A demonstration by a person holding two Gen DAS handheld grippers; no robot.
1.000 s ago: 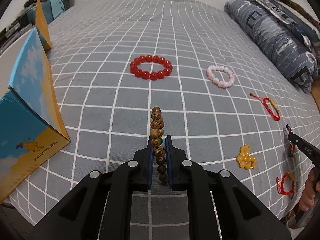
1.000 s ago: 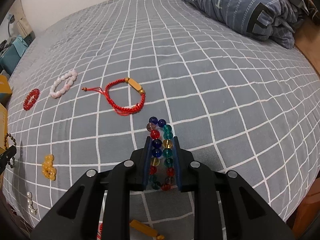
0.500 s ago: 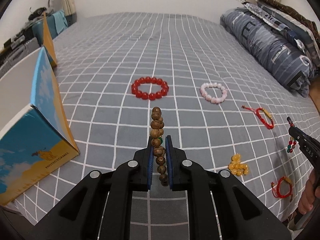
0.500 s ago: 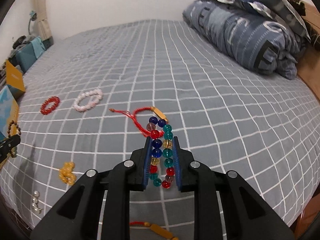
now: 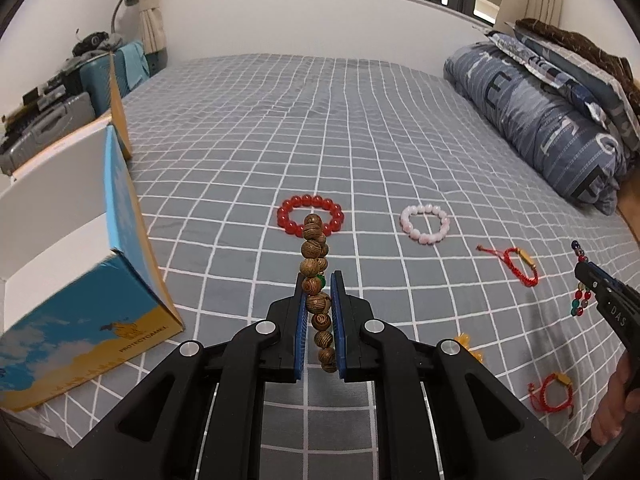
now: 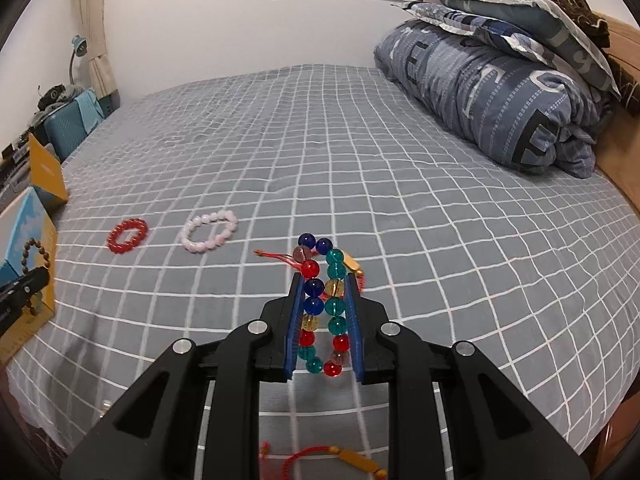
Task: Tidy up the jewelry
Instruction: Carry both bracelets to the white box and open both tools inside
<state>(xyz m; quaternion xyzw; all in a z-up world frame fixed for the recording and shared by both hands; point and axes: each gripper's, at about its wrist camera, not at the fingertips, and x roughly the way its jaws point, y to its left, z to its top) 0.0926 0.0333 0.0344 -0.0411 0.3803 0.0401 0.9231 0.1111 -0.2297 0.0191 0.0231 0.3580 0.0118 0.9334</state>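
My left gripper (image 5: 318,280) is shut on a brown wooden bead bracelet (image 5: 313,252) and holds it edge-on above the bed. My right gripper (image 6: 323,280) is shut on a multicoloured glass bead bracelet (image 6: 322,304), also lifted off the bed. On the grey checked bedspread lie a red bead bracelet (image 5: 310,216) (image 6: 128,235), a pink bead bracelet (image 5: 425,224) (image 6: 209,231), a red cord bracelet (image 5: 516,266), a second red cord bracelet (image 5: 550,392) (image 6: 340,458) and yellow beads (image 5: 466,344). The right gripper shows at the right edge of the left wrist view (image 5: 600,292).
An open blue and yellow cardboard box (image 5: 72,264) (image 6: 24,240) stands at the bed's left edge. A folded blue quilt and pillows (image 5: 552,112) (image 6: 500,80) lie at the right. Suitcases and clutter (image 5: 60,112) stand beyond the left side. The bedspread (image 6: 360,160) stretches ahead.
Both grippers have risen and tilted up with their bracelets, so the wall, window and more of the bed show. The box looks closer on the left.
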